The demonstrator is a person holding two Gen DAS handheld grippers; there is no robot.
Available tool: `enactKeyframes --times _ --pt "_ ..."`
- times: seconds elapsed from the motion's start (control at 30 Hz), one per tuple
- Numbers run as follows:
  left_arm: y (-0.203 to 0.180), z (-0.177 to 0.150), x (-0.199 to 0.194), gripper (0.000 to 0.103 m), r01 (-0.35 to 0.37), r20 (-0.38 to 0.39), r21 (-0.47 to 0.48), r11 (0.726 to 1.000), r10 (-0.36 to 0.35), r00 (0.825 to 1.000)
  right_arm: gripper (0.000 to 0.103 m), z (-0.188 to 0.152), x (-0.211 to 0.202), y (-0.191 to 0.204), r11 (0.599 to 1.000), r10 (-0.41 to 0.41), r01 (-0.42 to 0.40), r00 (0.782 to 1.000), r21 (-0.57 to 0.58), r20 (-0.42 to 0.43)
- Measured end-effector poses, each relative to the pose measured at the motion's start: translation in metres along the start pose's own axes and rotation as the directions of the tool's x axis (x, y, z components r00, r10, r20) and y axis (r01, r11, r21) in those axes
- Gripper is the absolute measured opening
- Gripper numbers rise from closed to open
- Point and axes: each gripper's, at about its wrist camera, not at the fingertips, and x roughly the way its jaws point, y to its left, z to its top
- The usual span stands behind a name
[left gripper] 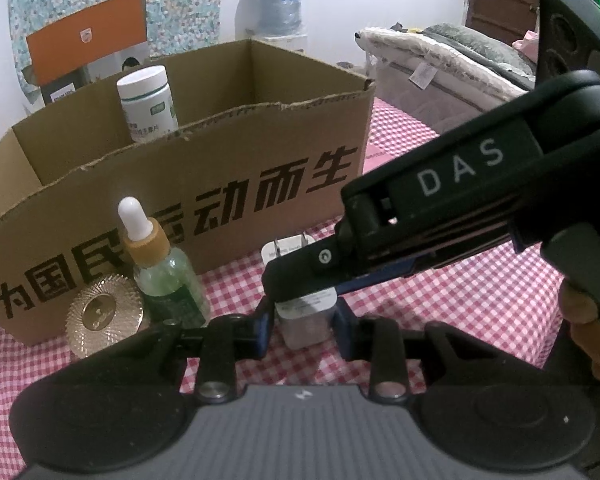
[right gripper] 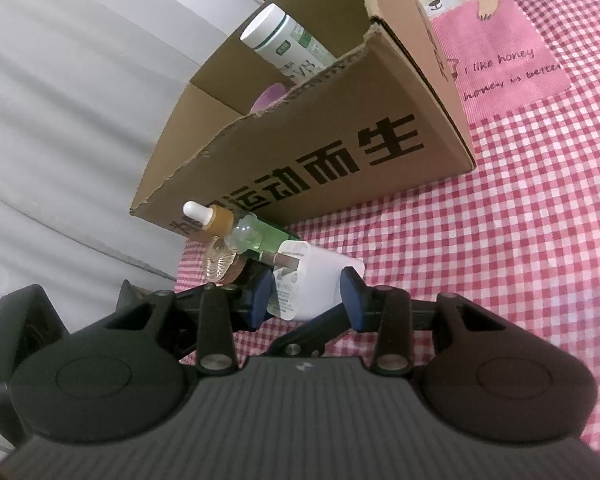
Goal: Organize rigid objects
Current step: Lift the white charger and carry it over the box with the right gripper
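A white charger plug [left gripper: 305,322] [right gripper: 320,276] stands on the red checked cloth in front of the cardboard box [left gripper: 260,184] [right gripper: 320,140], prongs toward the box. My left gripper [left gripper: 303,312] is shut on it, a blue pad on each side. My right gripper [right gripper: 306,292] is shut on the same plug; in the left wrist view it reaches in from the right [left gripper: 300,280] and covers the plug's top. A green dropper bottle [left gripper: 168,276] [right gripper: 252,236] and a gold ribbed disc [left gripper: 104,316] [right gripper: 220,264] stand just left of the plug. A white pill bottle [left gripper: 148,104] [right gripper: 288,46] is inside the box.
Something purple [right gripper: 270,96] lies in the box beside the pill bottle. The checked cloth [left gripper: 460,300] [right gripper: 500,240] stretches right of the box, with a pink cartoon patch [right gripper: 500,40]. Behind are an orange package [left gripper: 88,48], a water jug [left gripper: 280,0] and a bed [left gripper: 440,64].
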Motion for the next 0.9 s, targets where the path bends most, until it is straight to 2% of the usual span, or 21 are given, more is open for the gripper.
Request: enactKeyframes --times 0.23,0.47,0.67,0.9 --pt "-0.006 0.000 -0.017 0.032 -0.003 0.031 0.007 1.000 0.003 1.000 0.037 -0.003 -0.014 0.012 1.000 0.000 0.000 1.000 -0.020 0.025" --pt "-0.004 0.015 -0.049 0.032 -0.011 0.108 0.018 1.000 0.009 0.994 0.037 0.001 -0.037 0.040 0.997 0.004 0.002 0.997 -0.083 0.073" --pt "0.009 0.053 -0.071 0.032 -0.019 0.166 0.019 1.000 0.016 0.986 0.037 0.026 -0.057 0.073 0.986 0.019 0.004 0.990 -0.168 0.139" --pt "0.037 0.118 -0.056 0.032 -0.009 0.146 0.014 1.000 0.007 0.989 0.038 0.084 -0.057 0.096 0.974 0.004 0.033 0.986 -0.223 0.164"
